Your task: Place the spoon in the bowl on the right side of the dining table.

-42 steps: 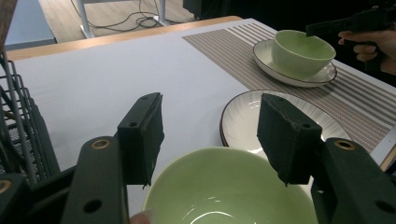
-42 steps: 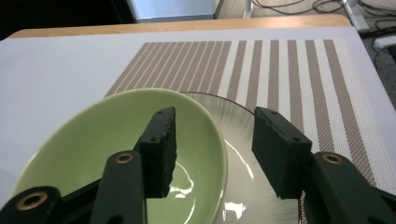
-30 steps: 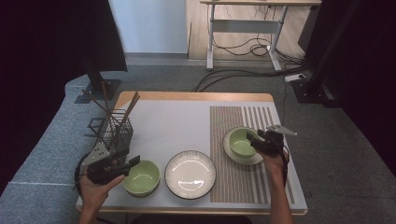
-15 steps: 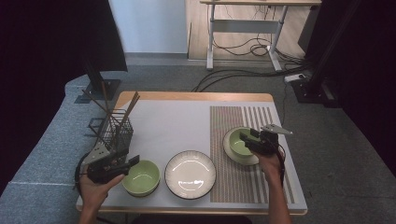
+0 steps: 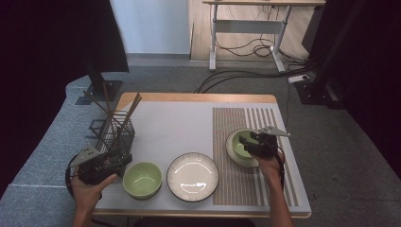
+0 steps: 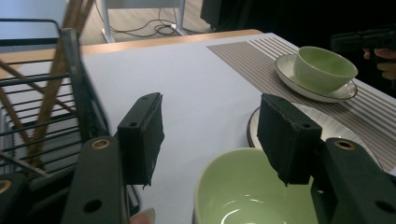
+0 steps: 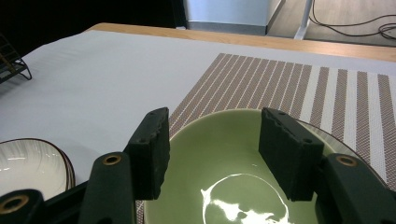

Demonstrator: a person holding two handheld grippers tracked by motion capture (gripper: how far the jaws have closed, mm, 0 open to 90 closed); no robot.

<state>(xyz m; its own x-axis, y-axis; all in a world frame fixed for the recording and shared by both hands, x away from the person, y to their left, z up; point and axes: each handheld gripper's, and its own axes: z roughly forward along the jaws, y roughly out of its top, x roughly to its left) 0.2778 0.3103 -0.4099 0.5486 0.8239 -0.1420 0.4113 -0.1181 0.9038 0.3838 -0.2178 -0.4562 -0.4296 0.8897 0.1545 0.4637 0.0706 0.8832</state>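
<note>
**Green bowls, plates and a wire basket**

Green and shiny, 1 bowl [image 5: 142, 179] sits on the grey table [image 5: 179, 123] near the front edge. It has nothing in it. The left gripper [image 5: 115, 165] hangs just beside this bowl, on its left. In the left gripper view its 2 black jaws stand spread apart with nothing between them, and the bowl's rim [image 6: 247, 186] lies low under the right jaw.

Next to that bowl is a white plate [image 5: 192, 176] with a dark rim. It is bare too.

On the striped mat [image 5: 246, 184] sits another white plate [image 6: 317, 91], and a second green bowl [image 5: 239, 147] stands in it. The right gripper [image 5: 245, 142] is over this bowl's right side. In the right gripper view its jaws are spread, and the bowl [image 7: 224, 186] lies under them. I cannot tell for sure whether the pads touch the rim, but they do not seem to pinch it. This bowl is empty as well.

At the left of the table stands a black wire basket [image 5: 116, 135]. Long brown chopsticks [image 5: 126, 116] stick up out of it and lean to the sides.
</note>
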